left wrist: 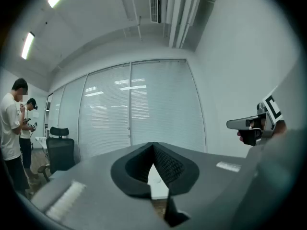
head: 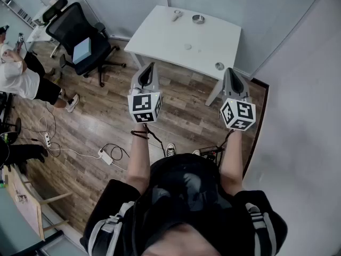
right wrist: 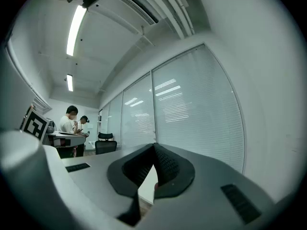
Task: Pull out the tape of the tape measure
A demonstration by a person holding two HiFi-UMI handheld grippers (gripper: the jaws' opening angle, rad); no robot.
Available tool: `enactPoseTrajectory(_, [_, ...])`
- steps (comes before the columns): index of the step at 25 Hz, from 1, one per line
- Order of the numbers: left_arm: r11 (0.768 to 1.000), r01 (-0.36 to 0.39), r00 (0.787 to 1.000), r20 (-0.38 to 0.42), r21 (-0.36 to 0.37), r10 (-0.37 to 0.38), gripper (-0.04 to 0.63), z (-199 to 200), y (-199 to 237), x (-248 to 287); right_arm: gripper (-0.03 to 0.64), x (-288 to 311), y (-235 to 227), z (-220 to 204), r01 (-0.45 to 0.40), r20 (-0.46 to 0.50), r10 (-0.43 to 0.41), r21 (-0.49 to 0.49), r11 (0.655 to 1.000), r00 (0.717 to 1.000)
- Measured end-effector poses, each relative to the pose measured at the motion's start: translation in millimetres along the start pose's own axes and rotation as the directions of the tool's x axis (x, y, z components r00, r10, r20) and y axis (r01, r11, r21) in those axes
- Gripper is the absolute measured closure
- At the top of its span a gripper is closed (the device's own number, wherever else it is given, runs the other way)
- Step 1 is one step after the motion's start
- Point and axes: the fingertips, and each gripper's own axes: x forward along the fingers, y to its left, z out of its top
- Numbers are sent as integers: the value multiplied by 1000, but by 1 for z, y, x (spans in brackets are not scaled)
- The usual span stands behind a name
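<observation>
While looking steeply down from the head view: left gripper (head: 149, 66) and right gripper (head: 229, 70) side by side and well apart, tips just short of the near edge of the white table (head: 160, 41). Leaves open wood floor (head: 106, 116) beneath and to the left; plain wall close on the right, glass with blinds behind the table. Black office chair (head: 80, 36) beside the table's left end, power strip (head: 105, 157) with its cables on the floor nearer, person in a white shirt (head: 18, 76) at the far left. On the tabletop, a round grey thing (head: 198, 19) near the far edge, a small round thing (head: 219, 66) by the front right corner, others too small to name; tape measure presumably among these, impossible to say which.

From the left gripper view: jaws closed, pads meeting at the tip, nothing between them; a sliver of white table below. Right gripper off to the right, blinds ahead, chair and two people at the left.

From the right gripper view: jaws likewise shut and empty. Blinds ahead and to the right, chair and people far left, ceiling lights above.
</observation>
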Motion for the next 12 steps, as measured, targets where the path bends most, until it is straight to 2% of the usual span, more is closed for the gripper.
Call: enactPoseTrajectory(12, [1000, 3, 1000, 2, 2, -3, 594, -1, 4, 0, 615, 1, 9, 3, -17, 27, 17, 8, 1000, 999])
